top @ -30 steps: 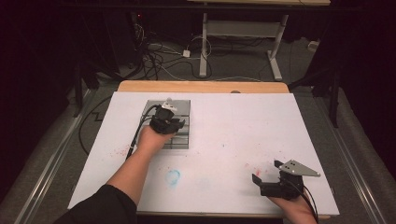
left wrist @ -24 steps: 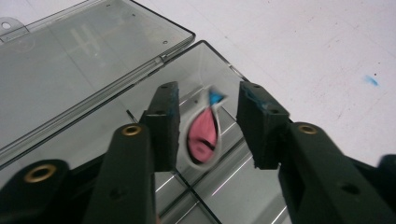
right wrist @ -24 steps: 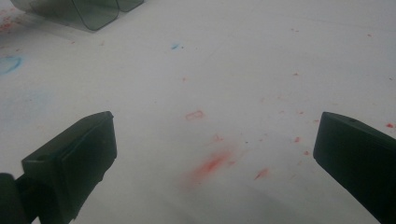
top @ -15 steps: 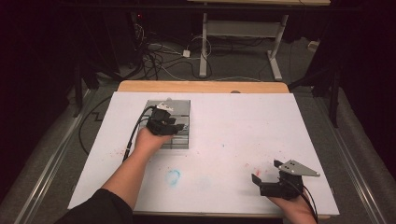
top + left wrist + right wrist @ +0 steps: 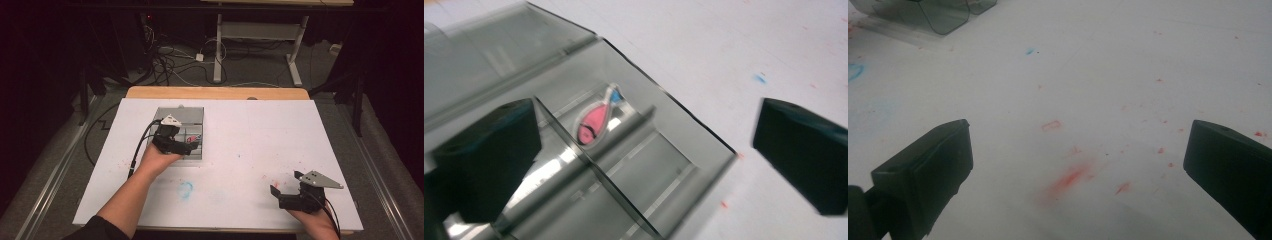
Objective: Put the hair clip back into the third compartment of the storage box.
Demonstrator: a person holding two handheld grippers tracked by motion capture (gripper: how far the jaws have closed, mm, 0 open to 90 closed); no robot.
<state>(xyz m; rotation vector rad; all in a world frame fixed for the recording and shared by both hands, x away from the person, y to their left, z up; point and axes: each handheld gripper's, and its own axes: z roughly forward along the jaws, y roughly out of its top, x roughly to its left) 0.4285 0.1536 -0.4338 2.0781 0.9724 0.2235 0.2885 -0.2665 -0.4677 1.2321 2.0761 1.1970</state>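
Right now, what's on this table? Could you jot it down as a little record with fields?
Table: white sheet with red and blue smudges
Container: clear grey divided box, far left
Inside box: small pink tag in one compartment
Left gripper: open, over the box
Right gripper: open, near right corner, holding nothing
Red smear: ahead of the right gripper

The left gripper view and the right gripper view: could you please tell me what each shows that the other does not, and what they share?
Left gripper view: a close look into the grey divided box, with a pink fish-shaped piece lying in one compartment; the left gripper is open, one jaw over the box, the other over bare table. Right gripper view: red smears and a blue mark on the table ahead of the open right gripper. Both: the white table, scattered red specks, a small blue speck, and the box, which is far off in the right gripper view.
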